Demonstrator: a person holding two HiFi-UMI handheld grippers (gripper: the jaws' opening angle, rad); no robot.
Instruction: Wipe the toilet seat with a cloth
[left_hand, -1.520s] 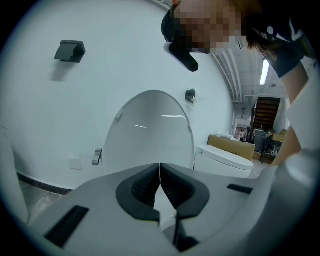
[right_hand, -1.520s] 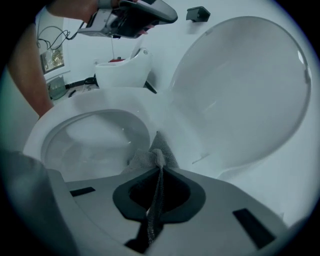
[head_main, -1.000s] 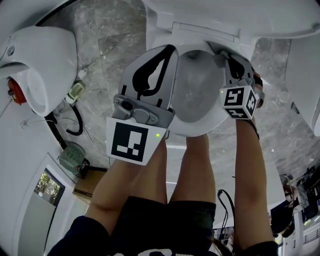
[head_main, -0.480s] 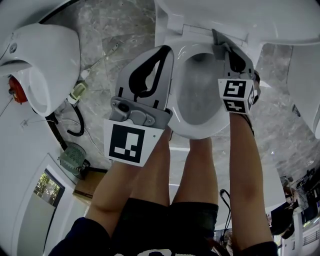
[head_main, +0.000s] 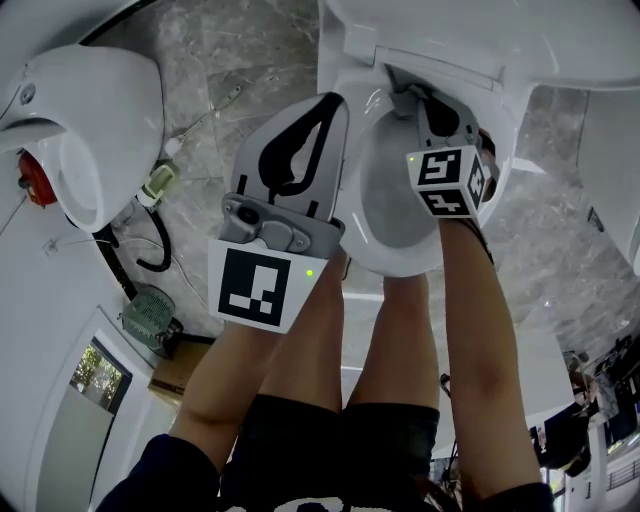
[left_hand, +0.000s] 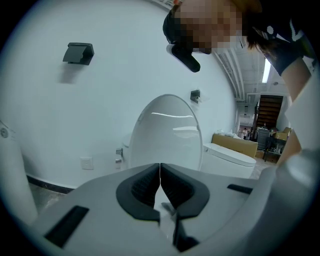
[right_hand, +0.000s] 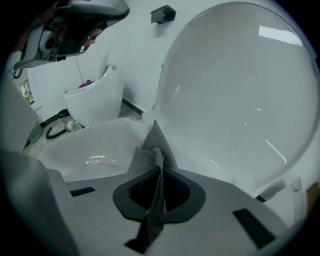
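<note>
The white toilet seat (head_main: 395, 255) lies below me in the head view, with its lid (right_hand: 240, 90) raised behind it. My right gripper (head_main: 410, 95) reaches to the back of the seat near the hinge and is shut on a grey cloth (right_hand: 154, 145). The cloth's folded tip sticks out past the jaws over the seat rim (right_hand: 95, 145). My left gripper (head_main: 335, 100) hovers over the seat's left edge. Its jaws are shut with nothing between them, and in its own view the left gripper (left_hand: 160, 164) points at the upright lid (left_hand: 167, 130).
A white urinal (head_main: 90, 120) hangs on the wall at left, with a black hose (head_main: 150, 250) and a green item (head_main: 148, 315) on the marble floor below it. The person's bare legs (head_main: 300, 350) stand in front of the bowl. Another toilet (left_hand: 230, 155) stands to the right.
My right gripper has slid with the cloth from the seat's right side back and leftward toward the hinge. The left gripper has barely moved.
</note>
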